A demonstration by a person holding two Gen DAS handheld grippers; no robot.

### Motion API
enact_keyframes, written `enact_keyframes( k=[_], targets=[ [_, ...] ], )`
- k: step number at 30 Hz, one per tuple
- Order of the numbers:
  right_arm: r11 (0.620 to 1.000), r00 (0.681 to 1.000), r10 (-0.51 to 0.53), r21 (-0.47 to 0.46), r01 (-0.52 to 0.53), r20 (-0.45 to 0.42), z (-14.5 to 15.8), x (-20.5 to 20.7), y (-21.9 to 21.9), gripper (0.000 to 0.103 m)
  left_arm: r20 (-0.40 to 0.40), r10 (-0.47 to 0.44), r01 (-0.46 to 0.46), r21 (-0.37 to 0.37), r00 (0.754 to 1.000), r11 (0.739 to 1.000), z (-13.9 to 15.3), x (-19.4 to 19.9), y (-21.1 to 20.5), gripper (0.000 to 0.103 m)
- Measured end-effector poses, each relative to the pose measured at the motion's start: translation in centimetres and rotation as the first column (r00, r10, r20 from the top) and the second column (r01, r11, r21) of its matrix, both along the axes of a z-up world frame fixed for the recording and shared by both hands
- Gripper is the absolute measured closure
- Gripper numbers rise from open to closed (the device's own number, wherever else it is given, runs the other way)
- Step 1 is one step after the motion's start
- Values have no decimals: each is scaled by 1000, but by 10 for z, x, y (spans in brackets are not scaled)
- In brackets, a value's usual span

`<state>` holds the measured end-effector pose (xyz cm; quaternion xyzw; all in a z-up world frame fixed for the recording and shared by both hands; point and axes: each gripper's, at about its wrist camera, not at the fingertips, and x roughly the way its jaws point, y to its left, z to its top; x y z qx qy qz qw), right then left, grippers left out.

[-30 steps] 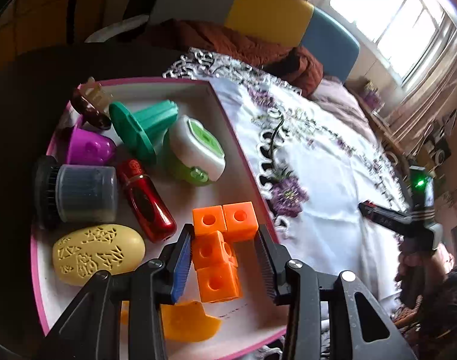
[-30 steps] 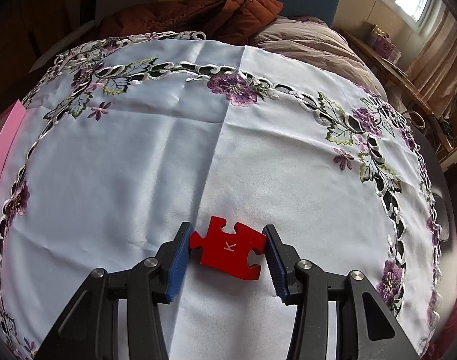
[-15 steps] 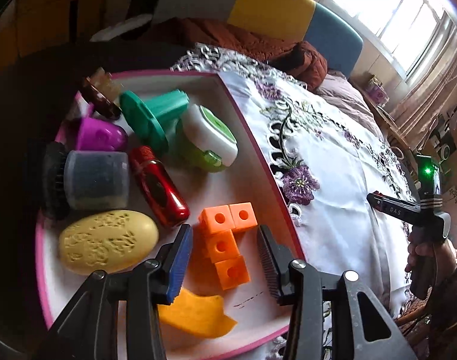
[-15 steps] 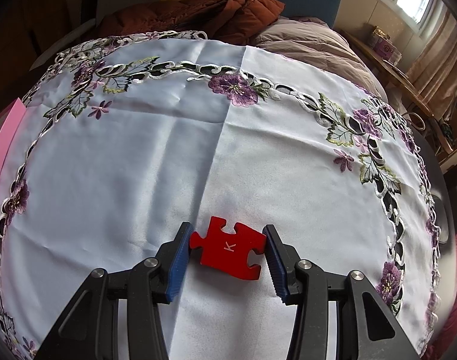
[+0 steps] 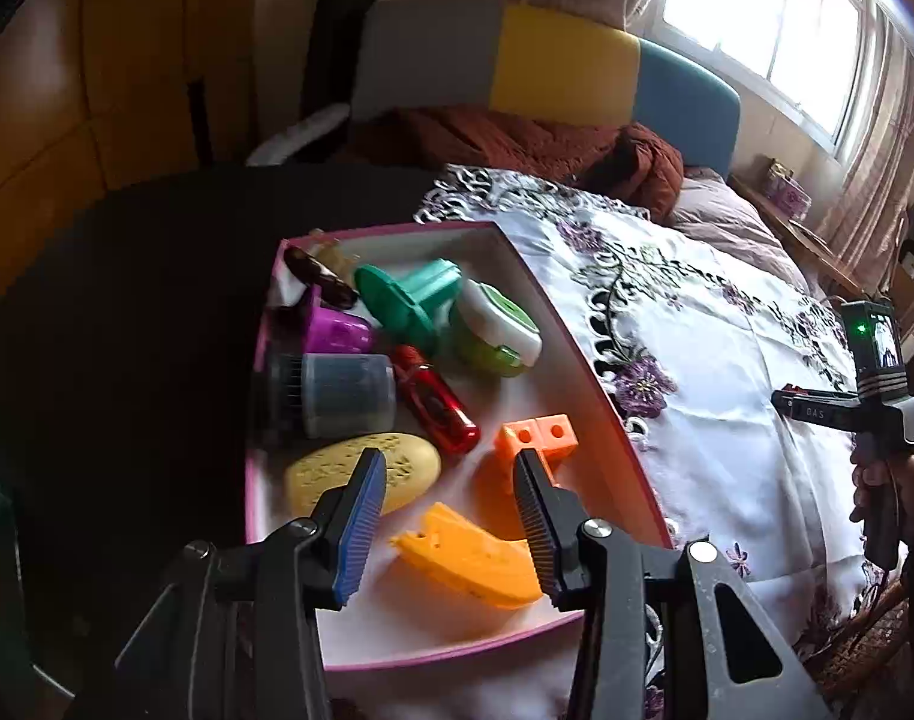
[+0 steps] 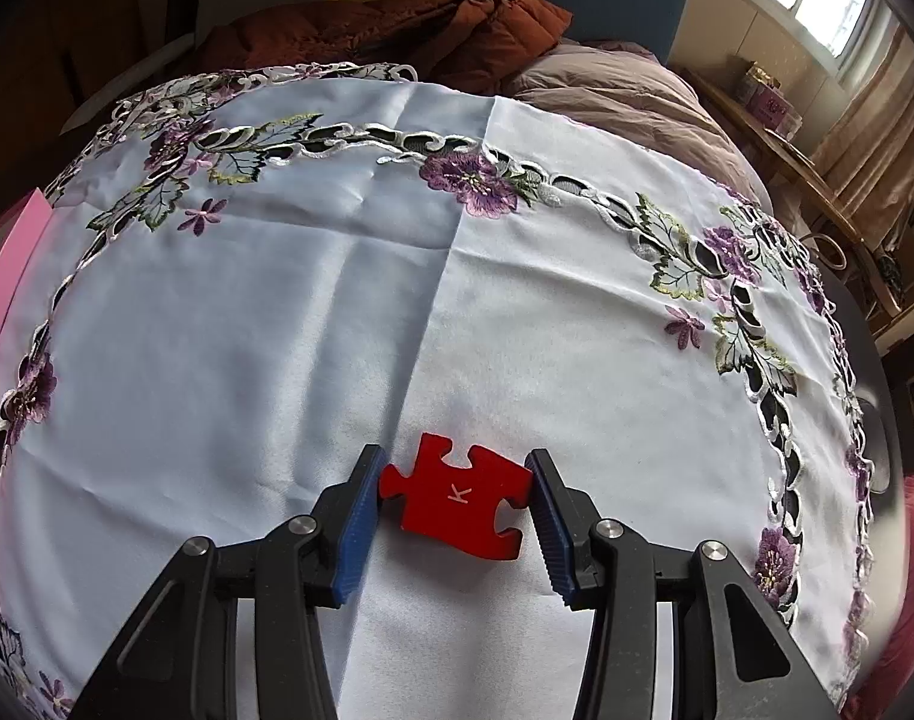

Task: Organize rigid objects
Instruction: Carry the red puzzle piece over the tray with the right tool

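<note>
Right tool (image 6: 454, 495): pinching the red puzzle piece (image 6: 457, 501), 1 pad on each opposite edge, the piece lying flat on or just above the embroidered cloth (image 6: 277, 330) near the middle of the surface's near edge. Judged light, thin and stiff; its smooth face looks slippery, so the edge grip across the widest span is the sound hold, clear of the knobs and notches.

Left tool (image 5: 451, 504): jaws spread, nothing between the pads, held above the pink tray (image 5: 583, 354) at the surface's left edge.

Tray contents, 9 items counted:
- orange cube block (image 5: 538, 435), partly behind the right finger
- orange wedge (image 5: 475, 558)
- yellow oval (image 5: 361, 471)
- red bottle (image 5: 436, 399)
- grey capped jar (image 5: 337, 393)
- purple piece (image 5: 334, 330)
- teal funnel-shaped part (image 5: 406, 294)
- green-and-white case (image 5: 496, 327)
- brown item at the far corner, unidentified

All appear rigid plastic. Free floor remains along the tray's right wall.
</note>
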<state>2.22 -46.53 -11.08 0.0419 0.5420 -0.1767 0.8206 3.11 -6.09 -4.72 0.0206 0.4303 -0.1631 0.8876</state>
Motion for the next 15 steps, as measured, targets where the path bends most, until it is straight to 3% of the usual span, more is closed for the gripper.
enact_keyframes(
  k=[15],
  targets=[
    [999, 1000, 23, 39, -23, -12, 5, -2, 20, 55, 43, 88, -87, -23, 995, 996, 14, -7, 38, 59]
  ],
)
